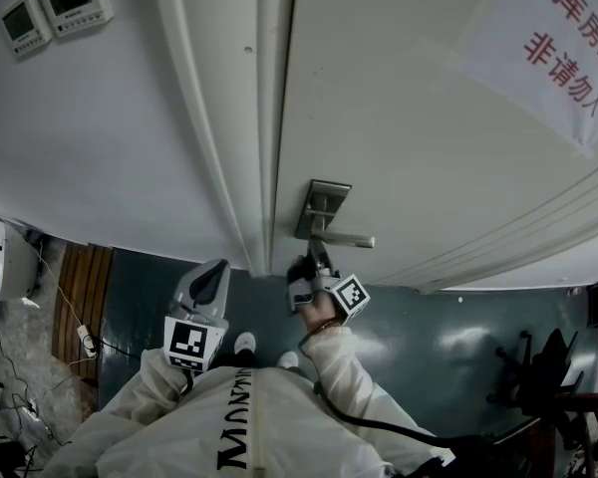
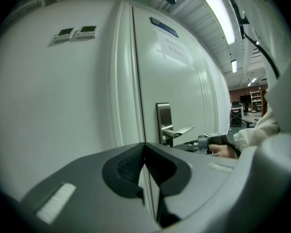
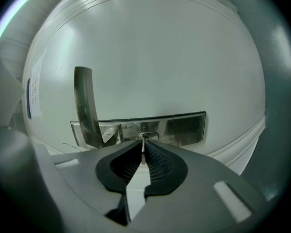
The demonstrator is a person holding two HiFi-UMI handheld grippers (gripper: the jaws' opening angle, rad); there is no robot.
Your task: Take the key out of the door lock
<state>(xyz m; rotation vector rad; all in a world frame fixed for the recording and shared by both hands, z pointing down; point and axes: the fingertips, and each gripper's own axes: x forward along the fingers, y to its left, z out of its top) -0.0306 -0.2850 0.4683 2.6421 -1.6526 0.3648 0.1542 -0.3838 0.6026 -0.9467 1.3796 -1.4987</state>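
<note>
Right gripper [image 3: 144, 144]: pads clamped on the key [image 3: 142, 152], whose thin metal stands edge-on between the tips. Directly ahead of the tips, the key's far end meets the steel lock plate [image 3: 184, 125]. The lever handle [image 3: 85, 101] stands to the left of the tips in that view. The plate is mounted on the white door [image 3: 174, 57]. Left gripper [image 2: 145, 147]: jaws closed tip to tip, nothing between them, held well back from the door.

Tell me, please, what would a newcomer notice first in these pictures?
The right gripper stands out first: it reaches the metal lock plate below the door handle, its jaws closed on the thin key. The left gripper hangs lower left, jaws together and empty. A red-printed sign hangs top right on the door.
</note>
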